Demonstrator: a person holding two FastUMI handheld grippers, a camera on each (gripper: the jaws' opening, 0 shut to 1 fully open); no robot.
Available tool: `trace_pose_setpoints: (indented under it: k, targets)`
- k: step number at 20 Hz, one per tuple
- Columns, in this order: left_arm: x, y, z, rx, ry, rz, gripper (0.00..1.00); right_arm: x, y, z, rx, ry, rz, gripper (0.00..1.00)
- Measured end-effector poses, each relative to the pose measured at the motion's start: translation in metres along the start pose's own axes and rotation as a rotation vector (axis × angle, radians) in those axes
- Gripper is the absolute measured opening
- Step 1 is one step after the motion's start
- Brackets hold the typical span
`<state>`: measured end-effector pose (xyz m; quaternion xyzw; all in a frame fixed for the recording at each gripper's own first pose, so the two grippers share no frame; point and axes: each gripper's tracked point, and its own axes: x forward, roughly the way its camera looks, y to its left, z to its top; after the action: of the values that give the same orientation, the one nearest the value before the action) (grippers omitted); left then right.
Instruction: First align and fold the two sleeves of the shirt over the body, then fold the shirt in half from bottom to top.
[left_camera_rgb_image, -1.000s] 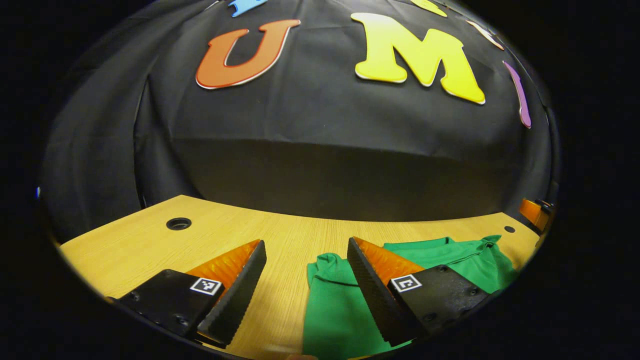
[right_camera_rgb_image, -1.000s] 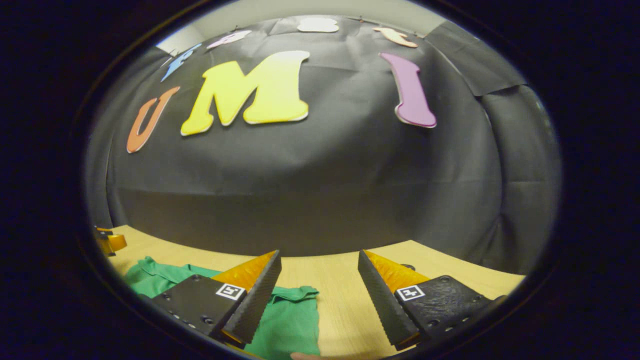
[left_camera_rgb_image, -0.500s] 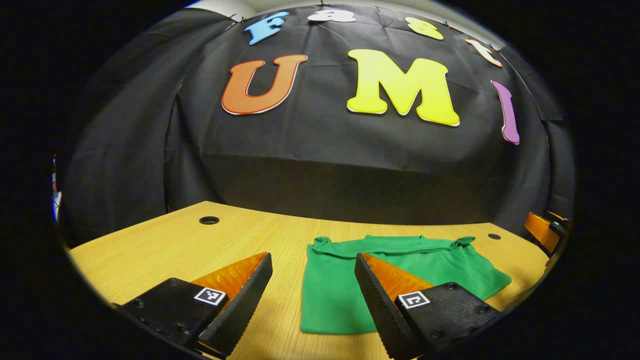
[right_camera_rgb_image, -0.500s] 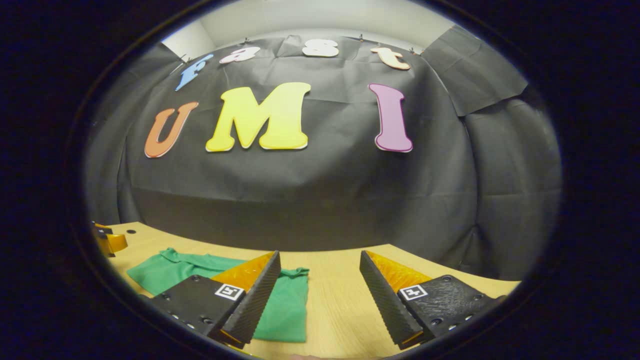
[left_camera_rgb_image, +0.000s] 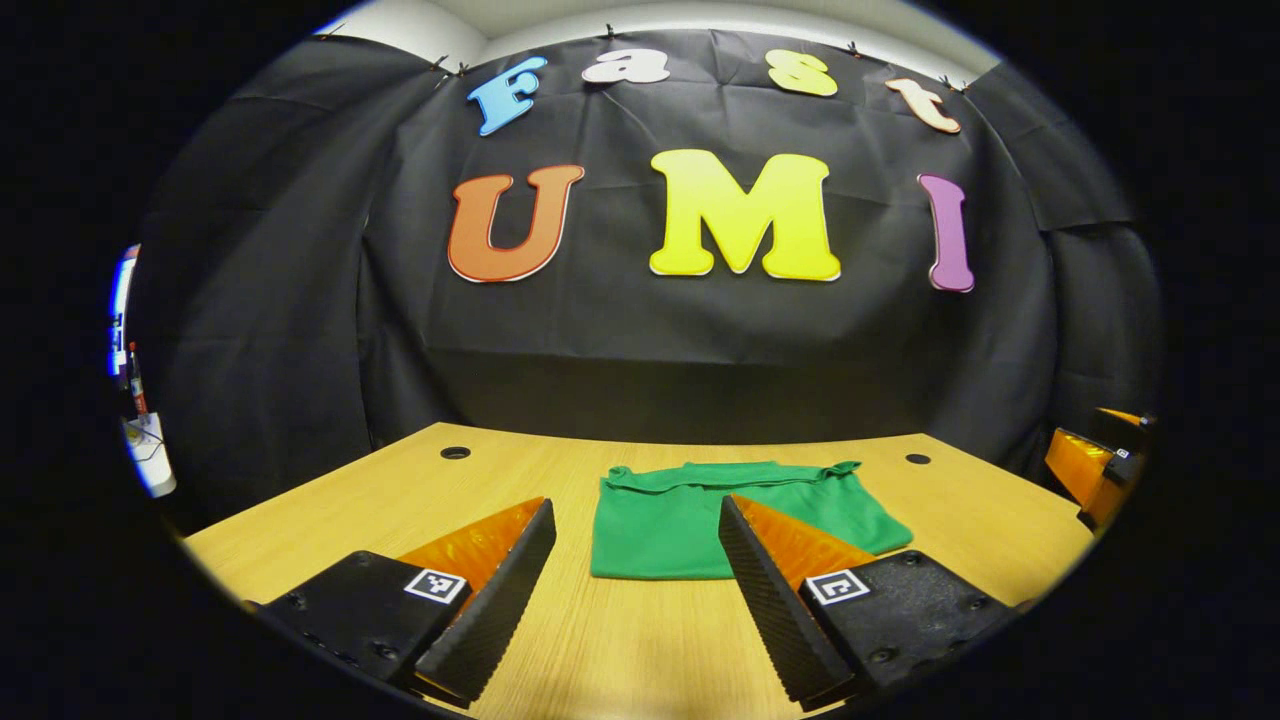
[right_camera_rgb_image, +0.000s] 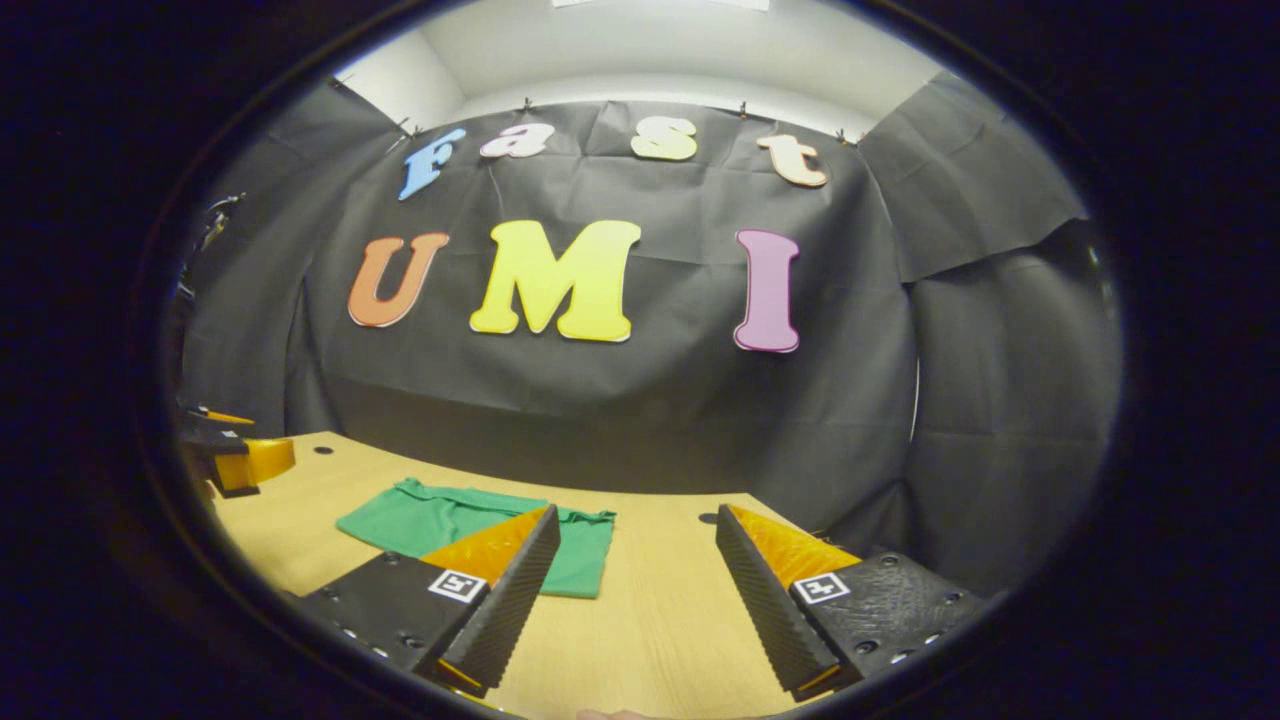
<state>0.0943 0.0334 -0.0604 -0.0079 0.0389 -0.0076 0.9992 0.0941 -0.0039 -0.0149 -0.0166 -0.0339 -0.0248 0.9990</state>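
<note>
A green shirt (left_camera_rgb_image: 690, 515) lies folded into a compact rectangle on the wooden table (left_camera_rgb_image: 320, 505), its collar edge toward the back wall. My left gripper (left_camera_rgb_image: 637, 515) hangs open above the table in front of the shirt, holding nothing. In the right gripper view the folded shirt (right_camera_rgb_image: 440, 520) sits to the left, and my right gripper (right_camera_rgb_image: 637, 520) is open with bare table between its fingers. The right gripper (left_camera_rgb_image: 1095, 465) shows at the far right of the left gripper view, and the left gripper (right_camera_rgb_image: 235, 460) at the left edge of the right gripper view.
Black cloth walls close in the back and sides of the table. Two small round holes (left_camera_rgb_image: 455, 453) (left_camera_rgb_image: 917, 459) sit in the tabletop near the back corners. Bare wood surrounds the shirt on every side.
Both grippers have drawn back and risen away from the shirt, which now lies farther off and smaller. Both stayed open throughout.
</note>
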Motion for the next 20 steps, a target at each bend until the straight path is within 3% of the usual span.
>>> trace_pose_setpoints:
  k: [4,7,11,20]
  targets:
    - [-0.060,-0.012,0.026,0.064,-0.005,0.004,1.00,-0.068,-0.028,0.018,-0.020,0.014,-0.012,0.95]
    - [-0.100,-0.016,0.040,0.014,-0.061,-0.005,1.00,-0.099,-0.042,0.040,0.027,-0.018,-0.004,0.96]
    - [-0.117,-0.026,0.036,0.046,-0.055,-0.041,1.00,-0.108,-0.049,0.044,0.021,-0.036,-0.030,0.96]
    - [-0.113,-0.029,0.044,0.046,-0.110,-0.036,1.00,-0.101,-0.005,0.014,-0.066,0.025,0.120,0.97]
